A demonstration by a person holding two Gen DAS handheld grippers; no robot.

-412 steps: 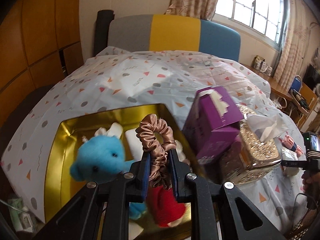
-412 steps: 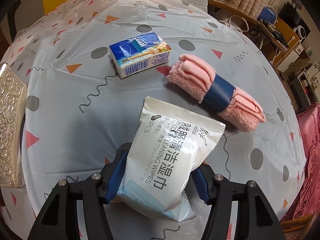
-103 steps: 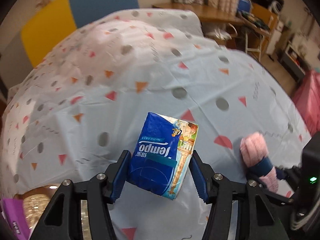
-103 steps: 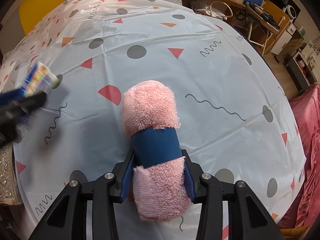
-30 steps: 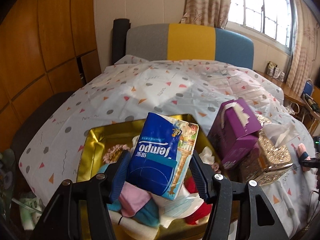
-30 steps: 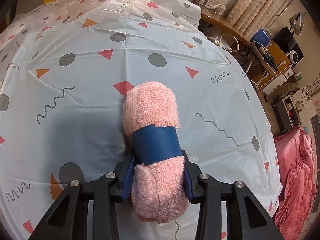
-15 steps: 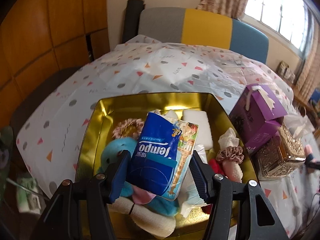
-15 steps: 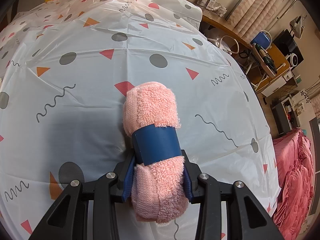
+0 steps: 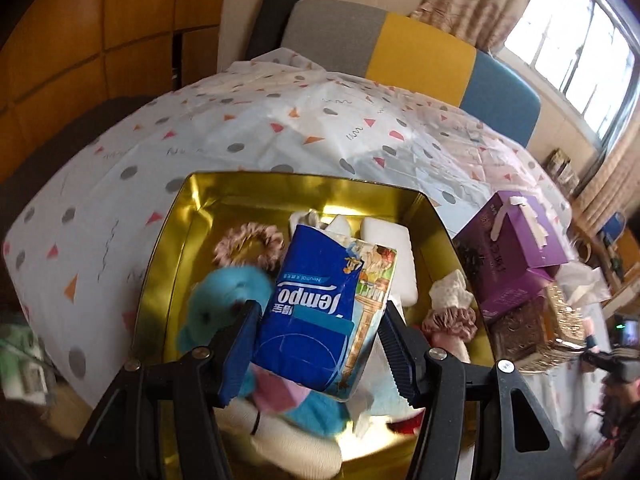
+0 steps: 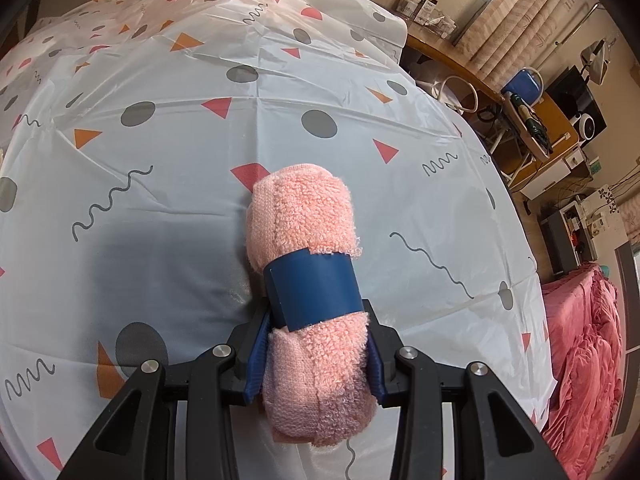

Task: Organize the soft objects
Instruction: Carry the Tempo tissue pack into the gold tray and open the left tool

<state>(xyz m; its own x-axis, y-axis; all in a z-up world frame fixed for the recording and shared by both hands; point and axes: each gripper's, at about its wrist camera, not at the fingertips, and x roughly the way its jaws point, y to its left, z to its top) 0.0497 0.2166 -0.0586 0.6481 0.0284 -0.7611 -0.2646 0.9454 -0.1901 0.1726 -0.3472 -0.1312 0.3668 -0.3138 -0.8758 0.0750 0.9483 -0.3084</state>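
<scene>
Our left claw point(image 9: 320, 344) clamped the tissue pack point(image 9: 320, 312) over the gold tin point(image 9: 176, 240); the right claw point(image 10: 316, 360) pinched the towel roll point(image 10: 308, 240). We judged lowering before release best.

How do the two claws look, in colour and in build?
Both look alike. The left claw and the right claw have black, angular plastic arms with open cut-outs and round silver screws. Their fingers carry dark blue, ribbed pads. No cables or sleeves show.
</scene>
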